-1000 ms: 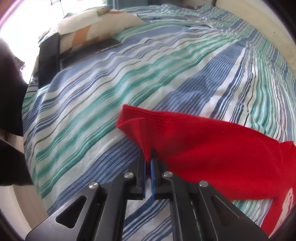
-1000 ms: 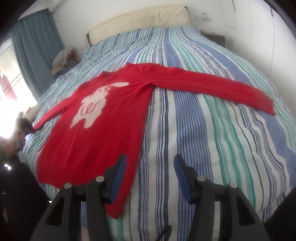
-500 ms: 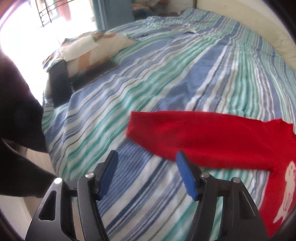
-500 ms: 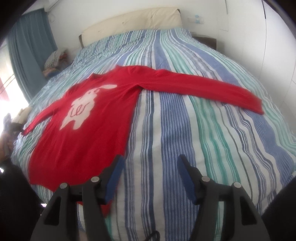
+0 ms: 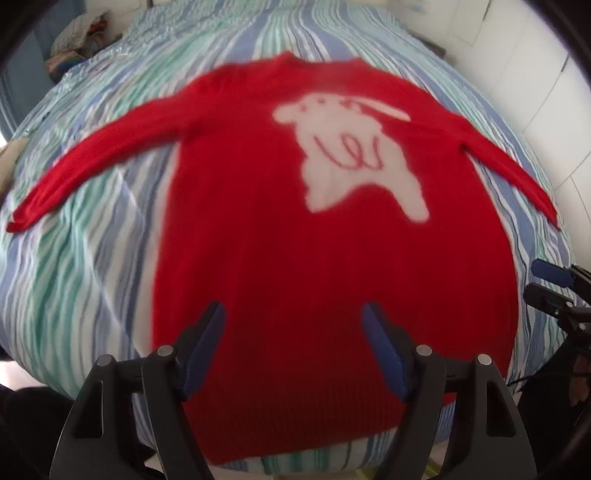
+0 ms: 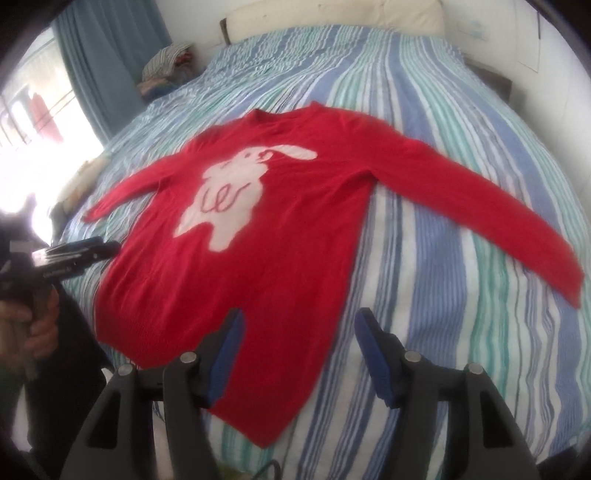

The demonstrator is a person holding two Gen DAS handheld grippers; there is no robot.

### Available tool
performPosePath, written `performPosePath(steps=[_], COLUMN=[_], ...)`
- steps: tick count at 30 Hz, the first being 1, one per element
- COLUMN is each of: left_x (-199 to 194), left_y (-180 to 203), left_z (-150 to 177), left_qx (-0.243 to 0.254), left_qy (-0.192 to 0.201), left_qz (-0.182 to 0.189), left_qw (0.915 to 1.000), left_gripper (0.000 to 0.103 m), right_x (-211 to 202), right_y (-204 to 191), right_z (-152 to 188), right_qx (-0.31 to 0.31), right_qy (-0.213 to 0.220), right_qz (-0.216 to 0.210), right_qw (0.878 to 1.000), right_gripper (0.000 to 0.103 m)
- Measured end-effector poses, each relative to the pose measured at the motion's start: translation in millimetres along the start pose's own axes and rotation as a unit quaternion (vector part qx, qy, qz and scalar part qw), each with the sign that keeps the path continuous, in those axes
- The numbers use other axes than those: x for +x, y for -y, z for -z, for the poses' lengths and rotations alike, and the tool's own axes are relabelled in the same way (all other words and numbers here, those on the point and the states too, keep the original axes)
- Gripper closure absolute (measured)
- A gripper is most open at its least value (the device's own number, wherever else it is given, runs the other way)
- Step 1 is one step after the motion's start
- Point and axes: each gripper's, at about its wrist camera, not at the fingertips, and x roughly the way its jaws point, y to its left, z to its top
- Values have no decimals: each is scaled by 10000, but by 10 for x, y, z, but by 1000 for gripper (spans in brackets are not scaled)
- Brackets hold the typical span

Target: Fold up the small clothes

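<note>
A red long-sleeved sweater (image 5: pixel 258 240) (image 6: pixel 295 206) with a white rabbit motif (image 6: pixel 229 184) lies flat, face up, sleeves spread, on the striped bed (image 6: pixel 461 258). My left gripper (image 5: pixel 291 310) hovers over the sweater's lower hem. Its jaws are opening, with nothing gripped between them. In the right wrist view the left gripper (image 6: pixel 99 249) shows at the sweater's left edge, held by a hand (image 6: pixel 33 325). My right gripper (image 6: pixel 301 315) stands open above the hem's right corner, holding nothing. It also shows at the right edge of the left wrist view, as the right gripper (image 5: pixel 543 288).
The blue, green and white striped bedspread (image 5: pixel 92 258) covers the whole bed. A pile of clothes (image 6: pixel 166 62) lies at the far left corner by a blue curtain (image 6: pixel 99 55). A cream headboard (image 6: pixel 332 18) and white walls bound the far side.
My left gripper let go of the left sleeve cuff, opened wide and swung over to the sweater's hem. The right gripper opened a little and shifted slightly toward the hem.
</note>
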Motion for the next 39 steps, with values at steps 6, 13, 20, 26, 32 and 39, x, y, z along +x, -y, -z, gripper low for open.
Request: performPosePath(steps=[6,13,20,26,32,39], left_x=[30,-441,-635,75,-429,-1205], left_y=[78,76,21,-30,48,40], left_z=[509,428,-57,53,239,-62], left_qx=[487,504,100,-33,-16,-274], left_qy=[-649,-333,433,-583,-312,477], left_qz=[-428,-389,-388,-555,-317,-427], left_qw=[9958,9974,9983,9967,9990,9976], left_gripper=[25,27,17,19,19,15], right_x=[624,359,-102,348,492,-51], right_y=[-169,-123,-197,-314,-318,-303], right_z=[648,899,287,84,539,319], right_qx=[26,342,65,-30,210,343], right_qy=[-1332,-1379,-402,-424,-1115,-406], right_qz=[-31,4,88,-38,-80,23], right_qw=[9911,9899,9991,9991,9935,9986], right_gripper=[40,41,41,41,41,41])
